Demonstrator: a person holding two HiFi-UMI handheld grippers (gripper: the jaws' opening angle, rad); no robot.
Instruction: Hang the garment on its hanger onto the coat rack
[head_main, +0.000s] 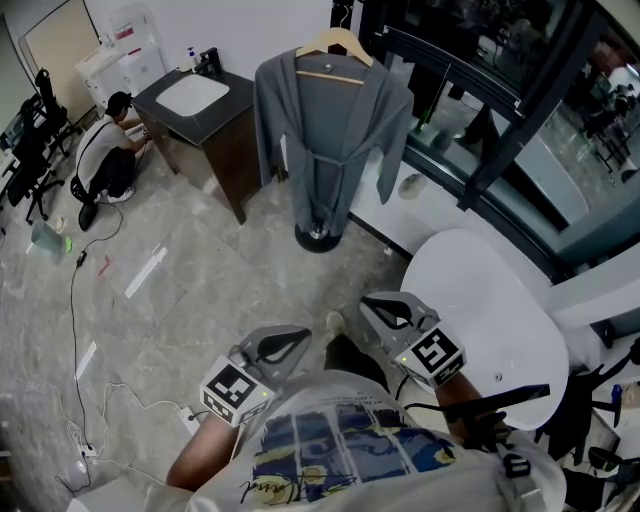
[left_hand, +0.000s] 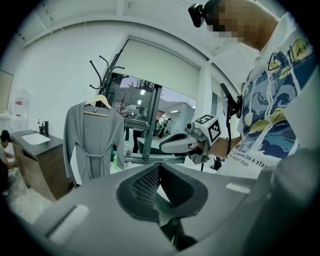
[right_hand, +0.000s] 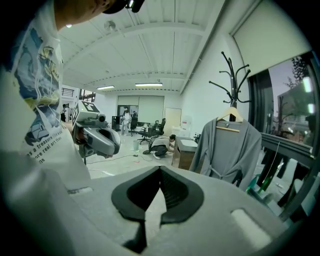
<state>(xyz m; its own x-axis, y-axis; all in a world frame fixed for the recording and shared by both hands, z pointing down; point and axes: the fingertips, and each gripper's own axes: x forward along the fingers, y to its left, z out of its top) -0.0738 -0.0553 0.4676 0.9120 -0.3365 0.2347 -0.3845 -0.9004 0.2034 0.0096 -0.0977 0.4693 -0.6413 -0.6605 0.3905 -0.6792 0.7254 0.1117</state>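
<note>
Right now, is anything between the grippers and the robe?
Nothing visible. Only bare floor lies between the left gripper, right gripper and the robe, which already hangs by its hanger on the rack. The table stands off to the right.

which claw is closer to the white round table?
The right claw: it sits just beside the rim of the white round table. The left claw is farther from it, over the floor.
</note>
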